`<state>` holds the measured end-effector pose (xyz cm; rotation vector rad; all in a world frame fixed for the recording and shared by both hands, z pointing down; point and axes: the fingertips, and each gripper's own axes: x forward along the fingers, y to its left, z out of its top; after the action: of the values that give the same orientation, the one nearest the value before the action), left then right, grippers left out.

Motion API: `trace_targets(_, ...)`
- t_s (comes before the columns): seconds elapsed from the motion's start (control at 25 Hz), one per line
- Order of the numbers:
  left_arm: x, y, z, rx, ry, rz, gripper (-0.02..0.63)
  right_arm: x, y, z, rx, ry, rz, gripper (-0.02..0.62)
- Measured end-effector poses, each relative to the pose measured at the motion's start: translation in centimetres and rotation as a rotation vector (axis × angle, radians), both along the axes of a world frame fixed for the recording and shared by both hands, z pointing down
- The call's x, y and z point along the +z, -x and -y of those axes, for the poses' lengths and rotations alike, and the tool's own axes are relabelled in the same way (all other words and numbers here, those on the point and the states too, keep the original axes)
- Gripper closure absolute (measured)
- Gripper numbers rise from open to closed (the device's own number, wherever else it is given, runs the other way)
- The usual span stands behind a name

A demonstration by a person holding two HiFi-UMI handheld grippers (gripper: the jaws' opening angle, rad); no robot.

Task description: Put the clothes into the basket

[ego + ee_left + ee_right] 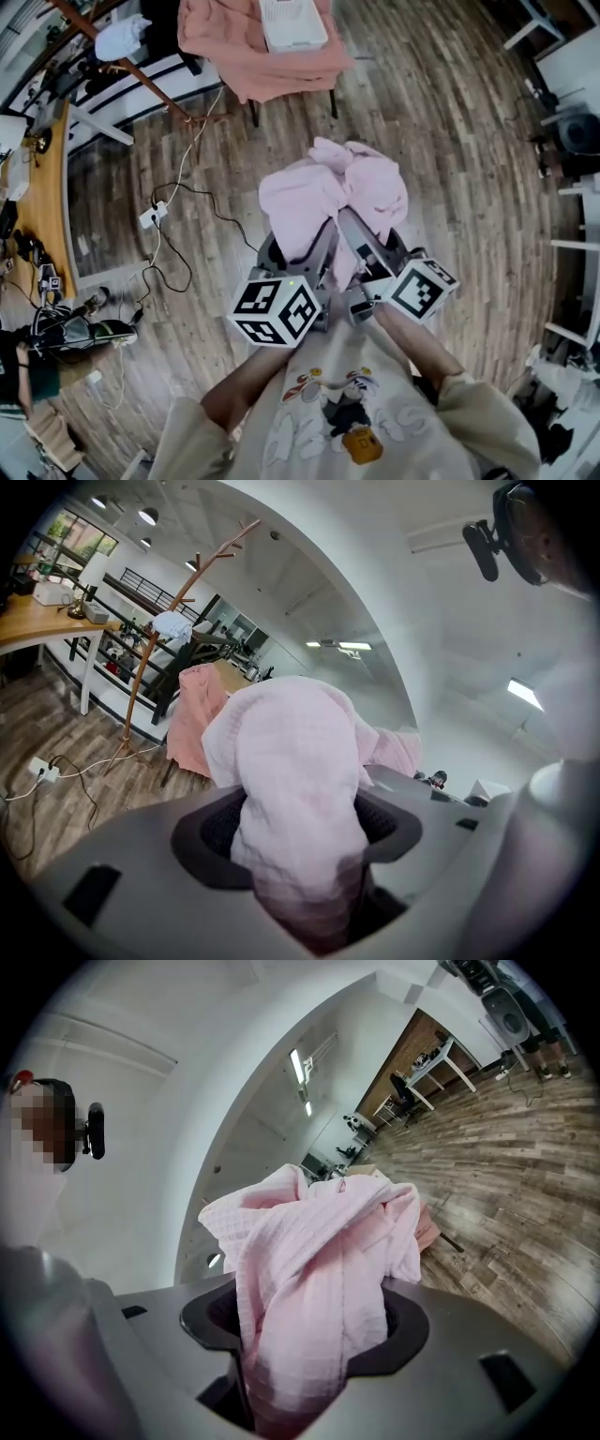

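The pink garment (pixel 333 197), a soft waffle-weave cloth, is bunched into a loose bundle. It is held up in the air in front of the person, above the wooden floor (pixel 450 141). Both tongs clamp it from below. The left tongs (pixel 295 832) have a thick fold packed between their jaws. The right tongs (pixel 314 1330) stand wider, and a twisted fold fills the gap.

Only the head view shows the two tongs close together, side by side. It also shows a salmon-draped bench (pixel 234 56) well beyond the bundle, with a white container (pixel 292 23) on it. The right gripper view shows the fine grid of the weave most clearly.
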<state>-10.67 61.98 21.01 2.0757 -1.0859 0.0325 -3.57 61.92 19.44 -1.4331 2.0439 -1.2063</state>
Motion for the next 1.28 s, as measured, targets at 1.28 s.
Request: trace_targets(1.28, 1.0, 12.0, 10.2, -0.028, 0.005, -0.039, 0.318, 1.2, 12.3, 10.7, -0.091, 0.042, 0.02, 0.311)
